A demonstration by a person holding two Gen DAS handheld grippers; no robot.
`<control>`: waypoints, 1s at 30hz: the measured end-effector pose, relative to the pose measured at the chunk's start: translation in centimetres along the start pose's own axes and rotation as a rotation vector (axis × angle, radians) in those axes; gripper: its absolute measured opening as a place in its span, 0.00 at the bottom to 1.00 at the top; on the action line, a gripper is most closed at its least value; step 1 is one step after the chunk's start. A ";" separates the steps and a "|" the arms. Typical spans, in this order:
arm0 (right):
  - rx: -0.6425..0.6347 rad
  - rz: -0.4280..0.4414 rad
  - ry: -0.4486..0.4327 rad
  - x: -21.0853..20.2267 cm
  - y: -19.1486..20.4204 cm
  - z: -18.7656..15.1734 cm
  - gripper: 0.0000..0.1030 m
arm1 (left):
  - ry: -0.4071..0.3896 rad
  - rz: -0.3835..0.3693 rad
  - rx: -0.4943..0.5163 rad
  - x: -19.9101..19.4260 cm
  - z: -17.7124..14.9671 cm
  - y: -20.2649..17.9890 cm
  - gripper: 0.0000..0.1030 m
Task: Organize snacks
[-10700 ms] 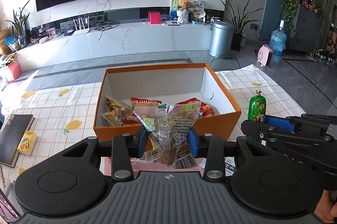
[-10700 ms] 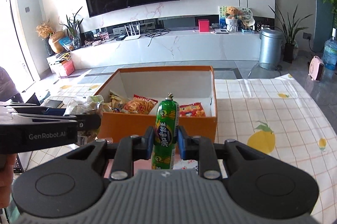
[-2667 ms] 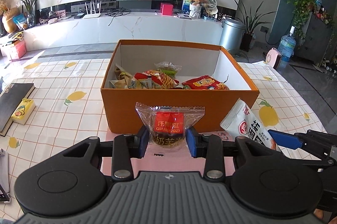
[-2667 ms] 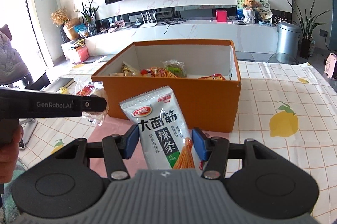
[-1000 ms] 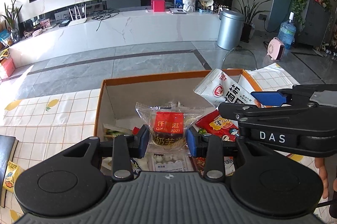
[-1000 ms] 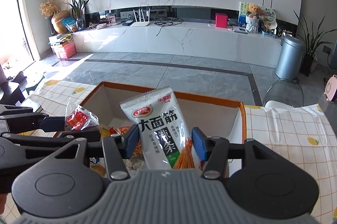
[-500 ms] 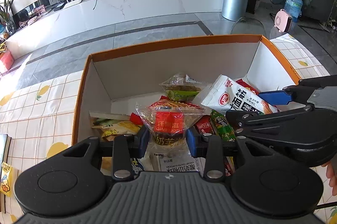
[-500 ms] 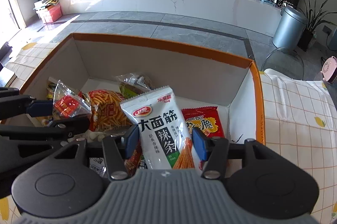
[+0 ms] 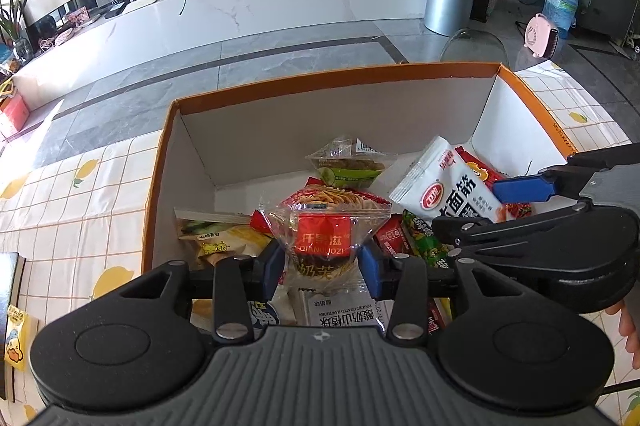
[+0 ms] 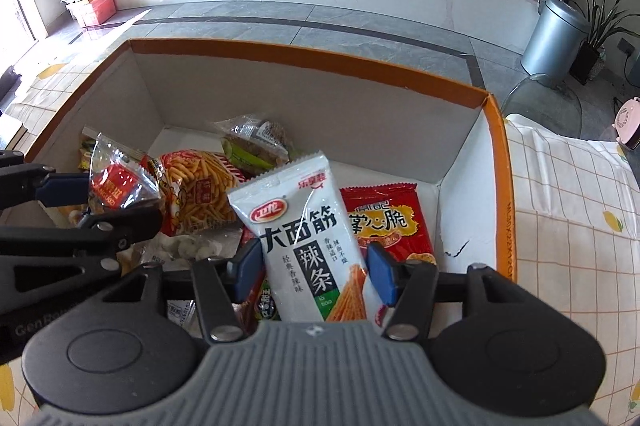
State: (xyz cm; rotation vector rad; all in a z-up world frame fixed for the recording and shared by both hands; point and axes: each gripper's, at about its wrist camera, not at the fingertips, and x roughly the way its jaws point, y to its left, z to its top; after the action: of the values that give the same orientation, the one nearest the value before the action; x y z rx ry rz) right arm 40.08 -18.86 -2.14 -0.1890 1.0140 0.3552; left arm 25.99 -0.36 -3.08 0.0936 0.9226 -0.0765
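Jaws easing apart on my left gripper (image 9: 323, 268), letting the clear red-label snack pack (image 9: 325, 241) drop among the packets in the orange box (image 9: 160, 162). My right gripper (image 10: 313, 271) loosens too, white spicy-strip bag (image 10: 308, 238) between its pads, low over the pile.

The book (image 9: 10, 290) is cut off by the left wrist view's edge.
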 end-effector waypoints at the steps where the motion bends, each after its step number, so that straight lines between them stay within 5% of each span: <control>1: 0.000 -0.002 -0.007 -0.3 -0.1 0.1 0.56 | -0.004 0.004 -0.003 -0.2 0.0 0.1 0.53; 5: 0.019 -0.005 -0.044 -1.9 -0.7 0.4 0.68 | -0.025 0.014 -0.014 -1.5 -0.1 0.4 0.69; 11: 0.073 0.015 -0.117 -5.4 -1.7 0.4 0.78 | -0.081 0.020 -0.008 -4.4 -0.3 0.2 0.77; 18: 0.094 0.017 -0.243 -11.1 -2.3 -0.8 0.87 | -0.188 0.056 -0.016 -9.0 -1.5 0.1 0.80; 30: 0.055 -0.019 -0.539 -22.4 -0.8 -6.2 0.89 | -0.390 0.111 -0.023 -18.2 -4.4 -0.7 0.83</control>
State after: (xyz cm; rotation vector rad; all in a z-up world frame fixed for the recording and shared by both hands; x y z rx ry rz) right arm 24.72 -26.12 13.78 -0.0465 0.4887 0.3356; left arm 11.56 -0.06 8.78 0.1041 0.5275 0.0194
